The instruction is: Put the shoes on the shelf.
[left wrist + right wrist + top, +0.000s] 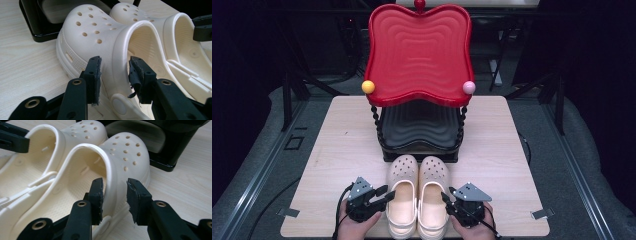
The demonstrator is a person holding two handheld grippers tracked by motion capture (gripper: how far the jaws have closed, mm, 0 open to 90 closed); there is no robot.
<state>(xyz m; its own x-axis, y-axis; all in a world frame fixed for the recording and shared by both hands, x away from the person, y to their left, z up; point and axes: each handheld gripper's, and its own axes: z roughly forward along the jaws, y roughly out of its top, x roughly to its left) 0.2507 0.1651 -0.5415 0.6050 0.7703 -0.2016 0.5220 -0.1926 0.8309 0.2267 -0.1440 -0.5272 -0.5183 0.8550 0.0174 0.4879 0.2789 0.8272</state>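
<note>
Two cream clogs lie side by side at the table's front, toes pointing away from me. My left gripper (388, 194) (115, 76) is open, its jaws straddling the outer side wall of the left clog (402, 192) (92, 27) near the strap rivet, one jaw inside the shoe and one outside. My right gripper (446, 196) (114, 195) is open too, straddling the outer side wall of the right clog (433, 192) (125, 152). A small gap shows beside each pad. A hand holds each gripper at the front edge.
Just beyond the clogs' toes stands a two-tier rack: a wavy red tray (419, 50) on top, with a yellow ball (368, 86) and a pink ball (469, 87) at its corners, and a black tray (419, 127) below. The light wooden table (342, 145) spreads on both sides.
</note>
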